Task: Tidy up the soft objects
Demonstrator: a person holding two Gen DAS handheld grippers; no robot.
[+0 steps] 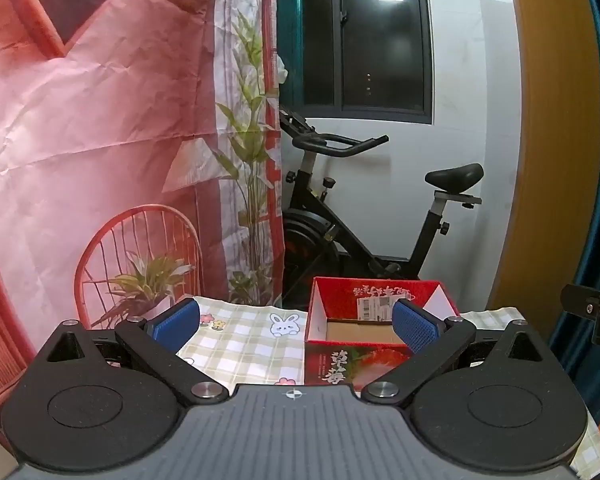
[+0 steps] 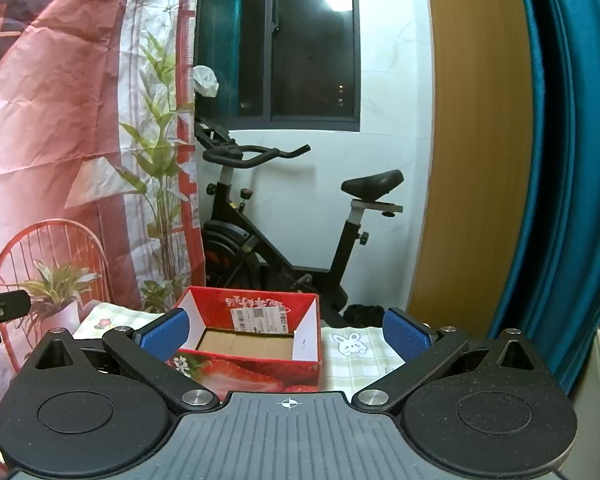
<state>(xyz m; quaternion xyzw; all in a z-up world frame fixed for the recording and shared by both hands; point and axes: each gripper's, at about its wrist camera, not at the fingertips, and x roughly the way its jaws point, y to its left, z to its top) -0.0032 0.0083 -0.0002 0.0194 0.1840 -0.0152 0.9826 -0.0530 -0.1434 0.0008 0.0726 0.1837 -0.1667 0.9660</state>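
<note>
hovering wide open, empty: left claw [image 1: 296, 322]; right claw [image 2: 286, 330] | strawberry box [image 2: 260, 372] empty

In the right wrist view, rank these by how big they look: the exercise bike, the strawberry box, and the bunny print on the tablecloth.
1. exercise bike
2. strawberry box, though it sits nearer the camera
3. bunny print

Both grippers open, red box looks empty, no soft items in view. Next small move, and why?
Probably tilt one gripper down to find the soft objects. The left gripper and right gripper are open and hold nothing, the strawberry box shows only bare cardboard inside, and the checked tablecloth around it carries nothing to grasp in either view.
</note>
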